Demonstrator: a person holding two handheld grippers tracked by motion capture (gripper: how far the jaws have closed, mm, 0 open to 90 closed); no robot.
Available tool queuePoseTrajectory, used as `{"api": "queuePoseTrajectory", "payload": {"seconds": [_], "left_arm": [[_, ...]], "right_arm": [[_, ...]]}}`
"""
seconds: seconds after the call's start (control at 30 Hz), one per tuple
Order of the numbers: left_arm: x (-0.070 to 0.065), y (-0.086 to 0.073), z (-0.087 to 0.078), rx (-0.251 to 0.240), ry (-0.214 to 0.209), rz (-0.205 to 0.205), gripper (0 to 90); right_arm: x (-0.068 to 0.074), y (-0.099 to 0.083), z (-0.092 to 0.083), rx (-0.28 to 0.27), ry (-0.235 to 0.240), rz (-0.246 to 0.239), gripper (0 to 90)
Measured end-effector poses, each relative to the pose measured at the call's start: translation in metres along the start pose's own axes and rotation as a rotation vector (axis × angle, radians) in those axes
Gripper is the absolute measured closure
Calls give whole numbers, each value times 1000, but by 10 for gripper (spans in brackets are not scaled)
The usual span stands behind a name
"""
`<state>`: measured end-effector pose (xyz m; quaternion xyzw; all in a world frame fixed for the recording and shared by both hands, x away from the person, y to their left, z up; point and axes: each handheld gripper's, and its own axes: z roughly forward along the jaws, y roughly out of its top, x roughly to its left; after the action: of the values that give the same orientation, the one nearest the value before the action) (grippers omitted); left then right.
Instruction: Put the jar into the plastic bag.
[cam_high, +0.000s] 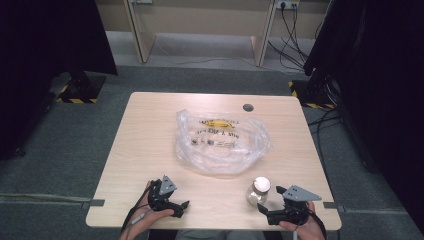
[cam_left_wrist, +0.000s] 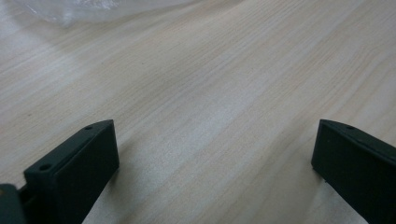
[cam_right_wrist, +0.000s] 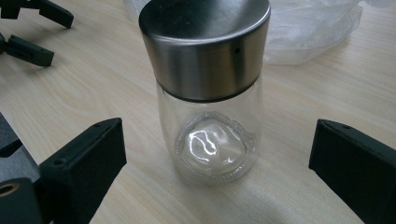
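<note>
A small clear glass jar with a brushed metal lid stands upright near the table's front right. In the right gripper view the jar looks empty and rises between the two jaws. My right gripper is open, its jaws on either side of the jar and apart from the glass; in the high view the right gripper sits just right of the jar. My left gripper rests at the front left, open, and the left gripper has bare wood between its jaws.
A crumpled clear plastic bag with printed labels lies in the table's middle. A round cable hole sits near the far edge. The wooden table has bare room on its left. The other gripper's jaws show far off.
</note>
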<state>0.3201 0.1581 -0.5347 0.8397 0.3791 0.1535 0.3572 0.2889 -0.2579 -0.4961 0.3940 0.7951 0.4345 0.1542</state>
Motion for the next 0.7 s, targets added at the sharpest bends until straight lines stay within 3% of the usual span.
{"api": "queuePoseTrajectory", "payload": {"seconds": [0.7], "left_arm": [[0,0,0,0,0,0,0]], "right_arm": [[3,12,-3,-50,-31,0,78]]}}
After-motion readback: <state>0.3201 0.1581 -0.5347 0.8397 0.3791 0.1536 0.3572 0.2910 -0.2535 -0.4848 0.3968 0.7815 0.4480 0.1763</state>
